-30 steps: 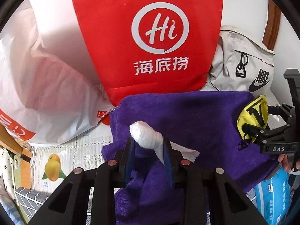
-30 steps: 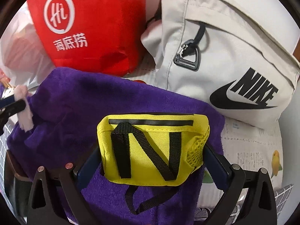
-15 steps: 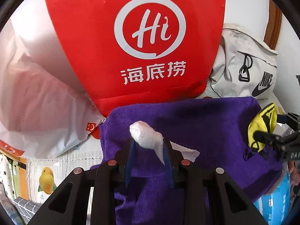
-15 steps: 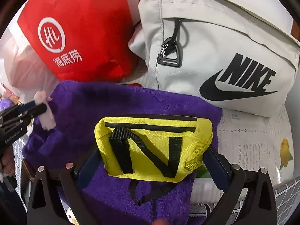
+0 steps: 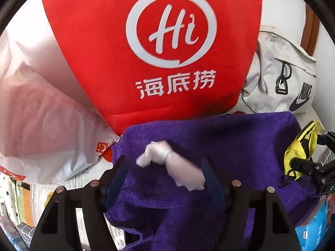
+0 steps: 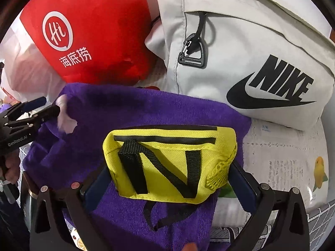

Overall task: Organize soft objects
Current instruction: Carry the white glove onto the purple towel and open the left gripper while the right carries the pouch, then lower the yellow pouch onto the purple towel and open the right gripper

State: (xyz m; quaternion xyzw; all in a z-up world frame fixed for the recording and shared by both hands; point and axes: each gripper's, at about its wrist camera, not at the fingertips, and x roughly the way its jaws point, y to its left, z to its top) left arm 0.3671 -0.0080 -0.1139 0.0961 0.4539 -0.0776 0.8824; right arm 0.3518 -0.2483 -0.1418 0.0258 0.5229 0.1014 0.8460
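left hand-held gripper (image 5: 165, 174) jaws were opening, white wad (image 5: 173, 167) loose between them on purple towel (image 5: 230, 146); right hand-held gripper (image 6: 169, 179) pinched yellow pouch (image 6: 167, 163).

pouch (image 6: 167, 163) on towel (image 6: 146, 108); backpack (image 6: 251, 62) behind

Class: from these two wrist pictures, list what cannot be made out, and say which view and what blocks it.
- Purple towel, left wrist view: its near end is hidden by the left tool, whose jaws are opening around the white wad.
- Yellow pouch, right wrist view: the sides where the right tool grips are covered.
- Blue pack, left wrist view: cut off by the edge.
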